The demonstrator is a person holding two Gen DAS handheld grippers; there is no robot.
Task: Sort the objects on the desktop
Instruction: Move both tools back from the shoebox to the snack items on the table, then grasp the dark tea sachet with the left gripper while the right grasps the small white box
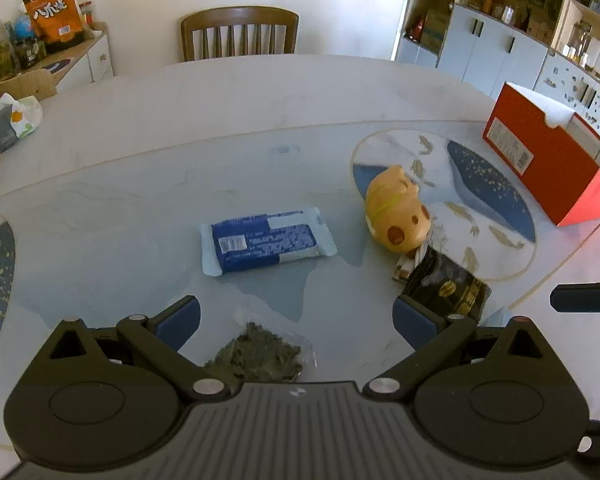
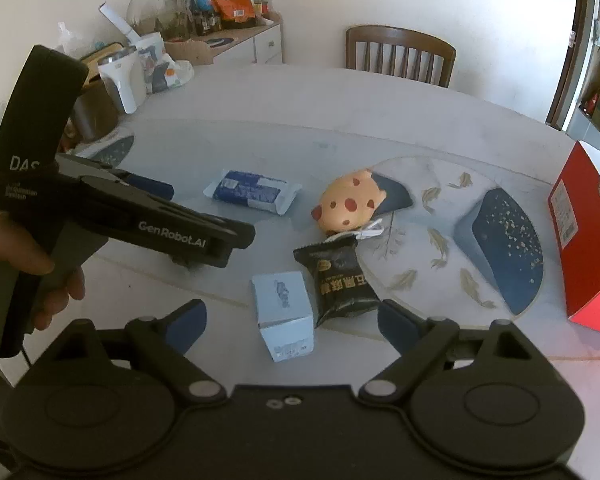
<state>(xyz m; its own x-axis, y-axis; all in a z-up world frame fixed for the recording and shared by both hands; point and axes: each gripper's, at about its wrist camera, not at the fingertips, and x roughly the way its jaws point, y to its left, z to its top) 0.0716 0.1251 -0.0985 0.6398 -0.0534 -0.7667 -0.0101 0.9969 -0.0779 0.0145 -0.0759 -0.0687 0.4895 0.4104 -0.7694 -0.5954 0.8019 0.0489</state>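
- Left gripper [image 1: 296, 320] spread wide, empty, over a clear bag of dried greens [image 1: 260, 354].
- Right gripper [image 2: 292, 320] spread around a small white box [image 2: 284, 316], untouched.
- Blue packet [image 1: 266, 240] lies mid-table with bare table [image 1: 228, 120] behind.
- Red box [image 1: 548, 160] stands at the far right edge.

red box [image 2: 580, 240] cut off at right edge; dark flake bag [image 1: 256, 356] half hidden behind gripper body.
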